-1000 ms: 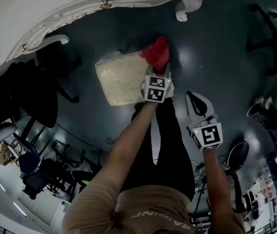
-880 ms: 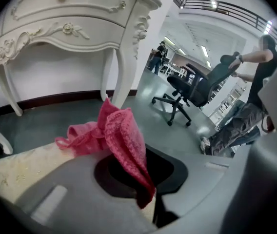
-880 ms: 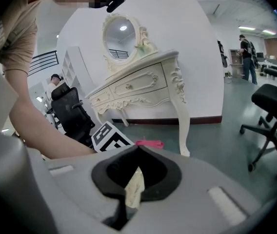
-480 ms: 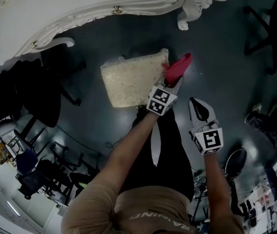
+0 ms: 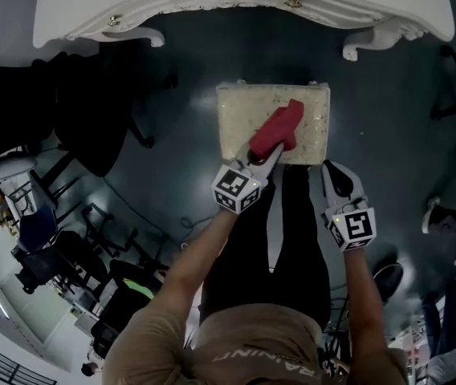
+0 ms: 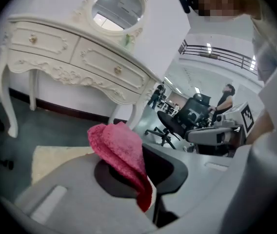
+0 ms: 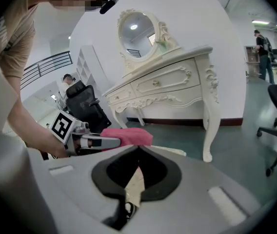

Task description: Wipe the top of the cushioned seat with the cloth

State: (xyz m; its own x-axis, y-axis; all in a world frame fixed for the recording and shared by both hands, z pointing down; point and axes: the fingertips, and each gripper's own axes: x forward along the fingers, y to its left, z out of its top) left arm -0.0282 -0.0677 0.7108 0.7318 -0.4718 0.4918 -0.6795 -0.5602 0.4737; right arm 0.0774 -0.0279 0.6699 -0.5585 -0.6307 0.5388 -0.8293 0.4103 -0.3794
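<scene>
The left gripper [image 5: 260,156] has its jaws clamped on a red cloth [image 5: 277,129], which reaches forward from them over the cushioned seat [image 5: 236,127], a little right of its middle. The seat's long side runs across in front of the person, so most of the unwiped top lies to the left of the cloth. The right gripper [image 5: 332,171], with its jaws closed and empty, hangs off the seat's near right corner. The left gripper is plainly the nearer one.
</scene>
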